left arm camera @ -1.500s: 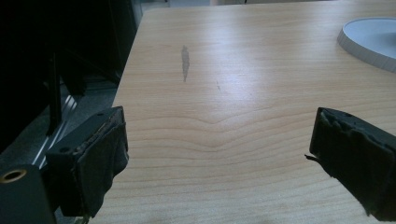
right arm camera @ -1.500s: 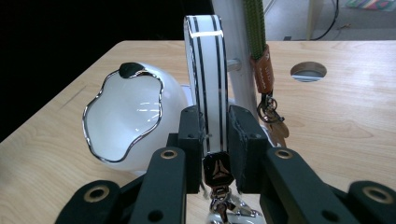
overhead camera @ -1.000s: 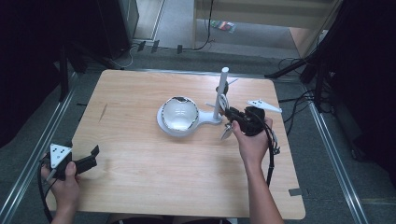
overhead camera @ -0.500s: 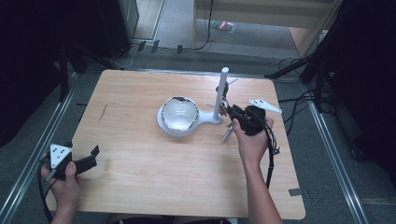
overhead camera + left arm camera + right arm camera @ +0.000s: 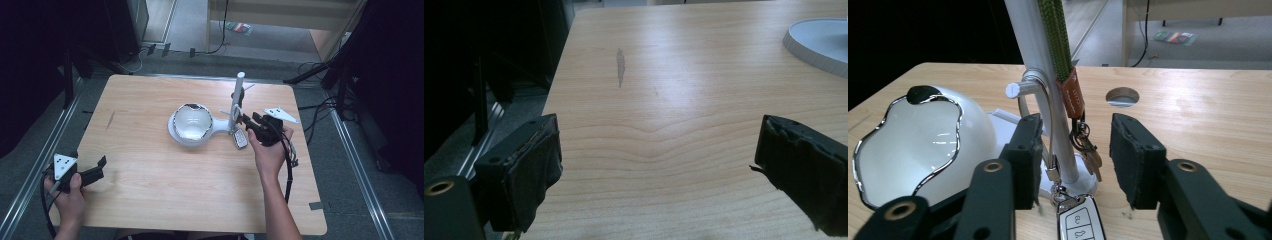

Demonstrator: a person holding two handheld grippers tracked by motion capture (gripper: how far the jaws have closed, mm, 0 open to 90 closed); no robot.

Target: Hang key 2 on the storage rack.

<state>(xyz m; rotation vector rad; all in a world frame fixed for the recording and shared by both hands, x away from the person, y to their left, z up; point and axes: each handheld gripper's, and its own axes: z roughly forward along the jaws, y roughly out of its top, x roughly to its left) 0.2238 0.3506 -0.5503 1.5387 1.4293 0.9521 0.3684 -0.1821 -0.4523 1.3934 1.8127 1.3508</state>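
Observation:
A white stand with a glossy bowl-shaped dish (image 5: 191, 121) and an upright post (image 5: 236, 100) sits mid-table. In the right gripper view a wire loop hangs from the post's peg (image 5: 1015, 89) and carries a car key fob (image 5: 1080, 222). A green lanyard (image 5: 1055, 40) with an orange tag and small keys hangs beside it. My right gripper (image 5: 1078, 160) has just been opening. Its pads (image 5: 1133, 160) stand either side of the loop and post without pressing. From above, the right gripper (image 5: 248, 121) is beside the fob (image 5: 240, 139). My left gripper (image 5: 102, 167) rests open and empty at the table's near left.
The wooden table (image 5: 175, 200) has a dark smear (image 5: 620, 65) left of centre and a round hole (image 5: 1123, 96) beyond the post. The stand's white base (image 5: 819, 42) lies far ahead of the left gripper (image 5: 654, 165). Metal rails and cables run along the table's sides.
The right gripper's jaws have spread apart beside the post. The key fob stays hanging on the stand. Neither hand has shifted.

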